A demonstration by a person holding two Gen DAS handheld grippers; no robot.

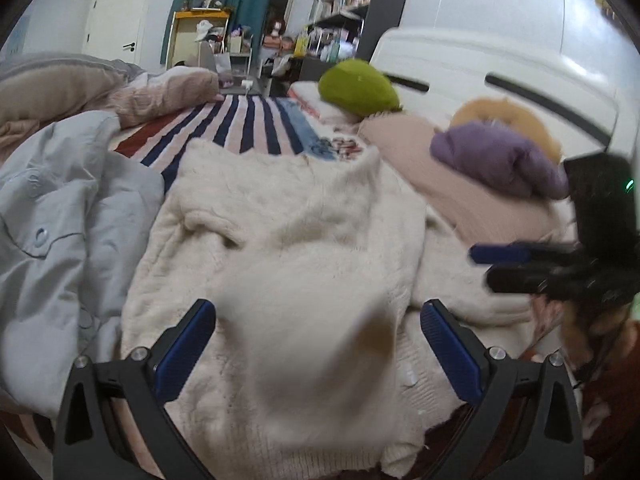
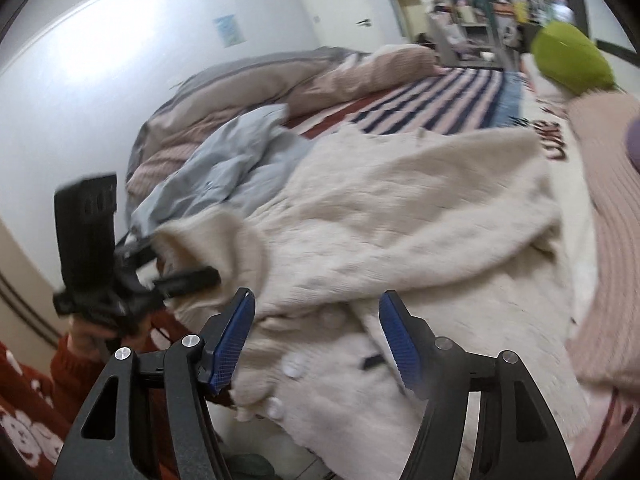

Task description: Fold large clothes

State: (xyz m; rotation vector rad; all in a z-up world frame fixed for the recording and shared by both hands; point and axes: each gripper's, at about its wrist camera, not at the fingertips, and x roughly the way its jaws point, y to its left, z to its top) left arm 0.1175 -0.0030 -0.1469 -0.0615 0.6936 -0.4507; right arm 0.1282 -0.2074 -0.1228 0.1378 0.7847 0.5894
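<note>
While cream cardigan [image 1: 288, 216] lies bunched mid-bed, near front edge, grey jacket [image 1: 60, 220] crowds its left side, could get caught in fold. My left gripper [image 1: 318, 344] wide, sleeve lump between fingers ungripped, may slump. My right gripper [image 2: 316, 340] wide over button edge, may pinch double layer.

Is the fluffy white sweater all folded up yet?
Not yet. The cream sweater is spread on the bed with parts flopped over its middle, so folding looks started. The left gripper and right gripper are both open above it, holding nothing. Neat folding is left, and the grey-blue jacket is crumpled.
</note>
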